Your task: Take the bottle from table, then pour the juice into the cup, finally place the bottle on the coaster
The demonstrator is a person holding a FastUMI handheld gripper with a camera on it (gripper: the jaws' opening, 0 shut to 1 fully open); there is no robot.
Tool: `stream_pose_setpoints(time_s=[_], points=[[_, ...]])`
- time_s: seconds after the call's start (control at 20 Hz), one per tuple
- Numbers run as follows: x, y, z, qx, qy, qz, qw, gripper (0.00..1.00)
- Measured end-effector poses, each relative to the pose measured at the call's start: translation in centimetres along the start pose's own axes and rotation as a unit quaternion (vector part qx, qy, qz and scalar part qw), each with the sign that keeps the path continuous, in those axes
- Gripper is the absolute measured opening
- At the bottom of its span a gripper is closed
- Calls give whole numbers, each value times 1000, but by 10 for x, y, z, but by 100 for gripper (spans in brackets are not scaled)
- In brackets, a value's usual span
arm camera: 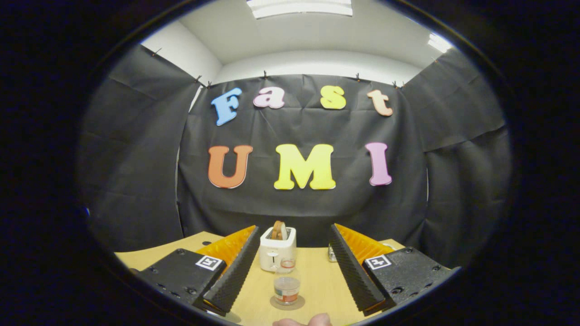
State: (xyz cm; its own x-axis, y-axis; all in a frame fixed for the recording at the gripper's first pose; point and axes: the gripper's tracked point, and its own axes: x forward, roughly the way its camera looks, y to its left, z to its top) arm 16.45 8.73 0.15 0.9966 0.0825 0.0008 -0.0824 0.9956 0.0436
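Note:
A small clear bottle (287,284) with a little reddish juice and a label stands upright on a round grey coaster (287,304) on the wooden table (317,280). It lies between my two fingers and is apart from both. My gripper (294,231) is open, with its jaws spread wide and nothing held. A ribbed clear vessel (332,253), which may be the cup, peeks out from behind the right finger, mostly hidden.
A white toaster (277,249) with a slice of bread in its slot stands just beyond the bottle, near the table's far edge. A person's fingertips (302,321) show at the near table edge. Black cloth walls close the booth behind.

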Motion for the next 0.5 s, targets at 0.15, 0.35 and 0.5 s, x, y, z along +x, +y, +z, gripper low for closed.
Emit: stream_pose_setpoints(time_s=[0.15,0.35,0.5], points=[[-33,-14,48,-10,-22,-11,1000,99],[-88,-27,93,-17,-33,-19,999,98],[-127,-31,106,-10,-37,-17,999,98]])
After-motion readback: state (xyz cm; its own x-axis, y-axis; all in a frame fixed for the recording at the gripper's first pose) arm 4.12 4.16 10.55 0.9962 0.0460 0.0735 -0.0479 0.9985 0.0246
